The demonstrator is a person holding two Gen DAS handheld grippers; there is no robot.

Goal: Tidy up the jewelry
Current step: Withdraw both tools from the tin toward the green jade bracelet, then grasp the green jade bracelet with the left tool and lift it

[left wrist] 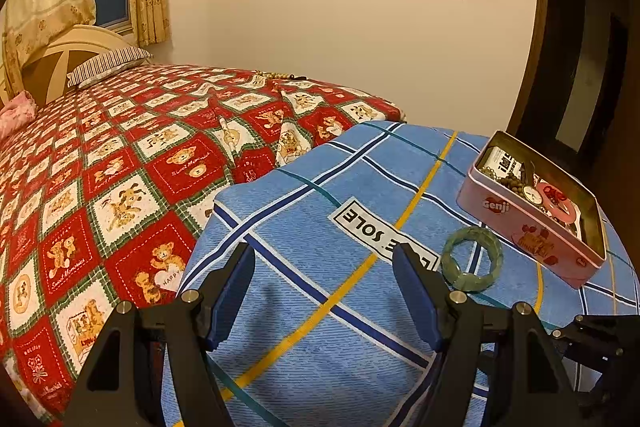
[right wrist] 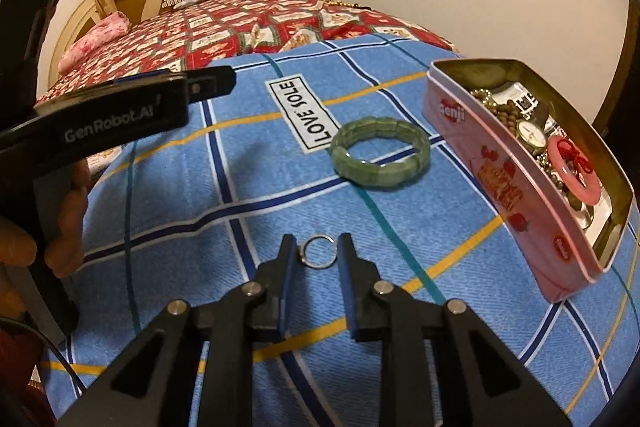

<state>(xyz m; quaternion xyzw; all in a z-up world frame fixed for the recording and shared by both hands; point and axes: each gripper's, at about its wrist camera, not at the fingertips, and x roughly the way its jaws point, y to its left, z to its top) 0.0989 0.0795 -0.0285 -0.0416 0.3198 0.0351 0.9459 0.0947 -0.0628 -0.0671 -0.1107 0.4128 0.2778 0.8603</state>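
Note:
A thin silver ring point(right wrist: 317, 251) lies flat on the blue checked cloth point(right wrist: 240, 179), between the tips of my right gripper point(right wrist: 317, 247). The jaws stand narrow with the ring's edges close to both pads, and a sliver of gap shows on the right side. A green stone bracelet point(right wrist: 380, 155) lies further out, beside the pink tin point(right wrist: 500, 179). The tin holds beads, a watch point(right wrist: 530, 137) and a pink bangle point(right wrist: 572, 167). My left gripper point(left wrist: 322, 251) hovers open over bare cloth, with the bracelet point(left wrist: 472, 259) just right of its right finger.
A bed with a red bear-print cover point(left wrist: 120, 167) runs behind the blue cloth, with a beaded string point(left wrist: 280, 77) at its far edge. A hand point(right wrist: 60, 227) holds the left gripper's black body point(right wrist: 120, 115) at the left. A dark doorway point(left wrist: 580, 67) stands right.

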